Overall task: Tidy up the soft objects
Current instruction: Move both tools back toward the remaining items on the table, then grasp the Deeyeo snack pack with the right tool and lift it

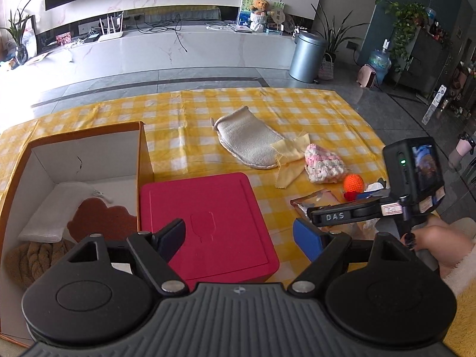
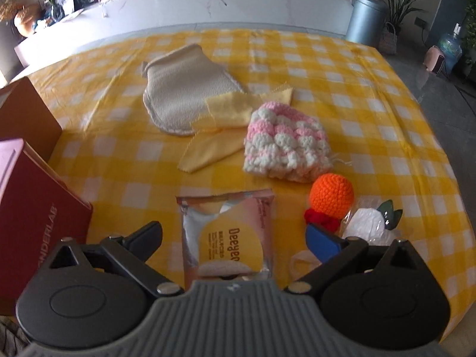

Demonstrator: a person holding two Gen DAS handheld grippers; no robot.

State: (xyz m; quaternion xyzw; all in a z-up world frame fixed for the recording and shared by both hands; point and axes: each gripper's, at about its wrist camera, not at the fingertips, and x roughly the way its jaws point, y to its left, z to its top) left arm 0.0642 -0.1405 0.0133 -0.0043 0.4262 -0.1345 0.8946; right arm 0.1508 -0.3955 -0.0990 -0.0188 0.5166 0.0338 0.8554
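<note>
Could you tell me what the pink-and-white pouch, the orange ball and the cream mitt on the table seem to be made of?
Pink-and-white pouch: chunky crocheted yarn, judging by its bobbly puffed stitches.
Orange ball: finer crocheted yarn, matte, with tight even stitch rows.
Cream mitt: probably terry or a similar nubby woven cloth, with a stitched border; the exact fibre is unclear.

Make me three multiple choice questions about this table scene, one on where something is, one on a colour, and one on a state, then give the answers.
1. Where does the sealed packet lie?
A. inside the box
B. on the tablecloth between the right gripper's fingers
C. on the mitt

2. What colour is the crochet ball?
A. orange
B. green
C. purple

3. How does the left gripper stand?
A. shut on the cloth
B. shut on nothing
C. open

Answers: 1 B, the packet rests on the yellow check cloth in front of that gripper. 2 A, it is bright orange. 3 C, its fingers sit wide apart above the red lid.
</note>
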